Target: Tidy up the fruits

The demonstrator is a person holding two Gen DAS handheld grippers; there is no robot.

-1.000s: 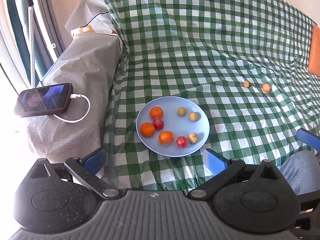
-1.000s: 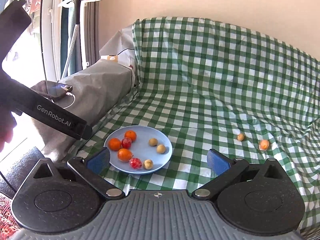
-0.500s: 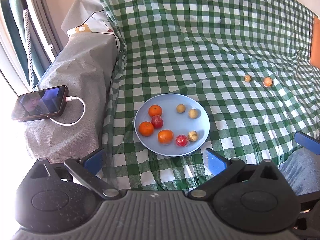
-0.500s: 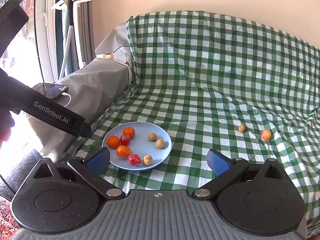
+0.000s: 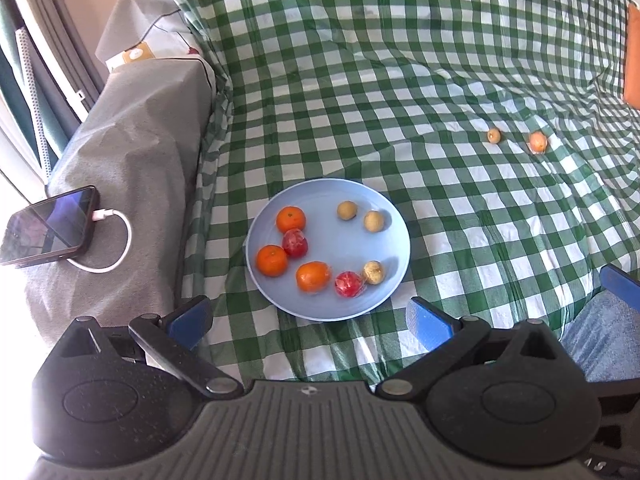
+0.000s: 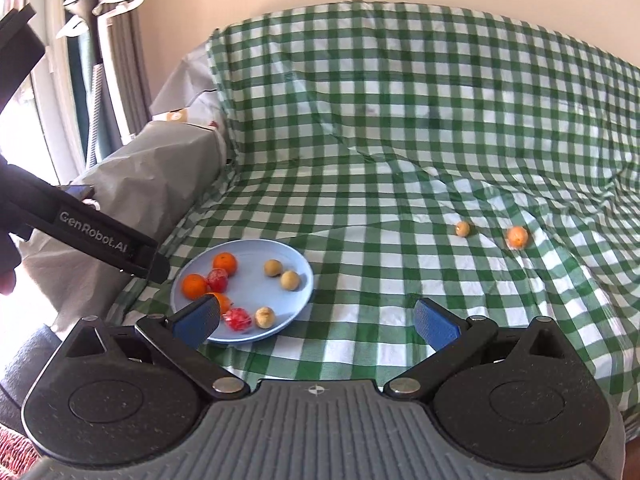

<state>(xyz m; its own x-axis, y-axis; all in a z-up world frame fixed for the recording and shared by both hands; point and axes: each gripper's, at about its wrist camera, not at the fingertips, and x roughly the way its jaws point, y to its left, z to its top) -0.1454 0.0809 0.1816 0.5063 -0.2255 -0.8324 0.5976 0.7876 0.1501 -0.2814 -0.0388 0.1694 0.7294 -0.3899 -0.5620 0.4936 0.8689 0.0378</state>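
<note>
A light blue plate [image 5: 352,304] [image 6: 296,300] lies on the green checked cloth and holds three oranges, two red fruits and three small tan fruits. A small tan fruit [image 5: 494,135] [image 6: 463,228] and a small orange fruit [image 5: 538,141] [image 6: 517,237] lie loose on the cloth to the far right. My left gripper [image 5: 308,320] is open and empty, held above the plate's near edge. My right gripper [image 6: 316,320] is open and empty, just right of the plate. The left gripper's body [image 6: 104,240] shows at the left of the right wrist view.
A grey covered sofa arm [image 5: 132,152] at the left carries a phone [image 5: 48,224] on a white charging cable [image 5: 116,256]. A window and curtains [image 6: 96,80] stand beyond it. The cloth runs up the sofa back. A denim-clad knee [image 5: 600,332] is at the lower right.
Both grippers have moved forward and slightly down toward the sofa seat. The plate and loose fruits have not moved. Both jaws stay open.
</note>
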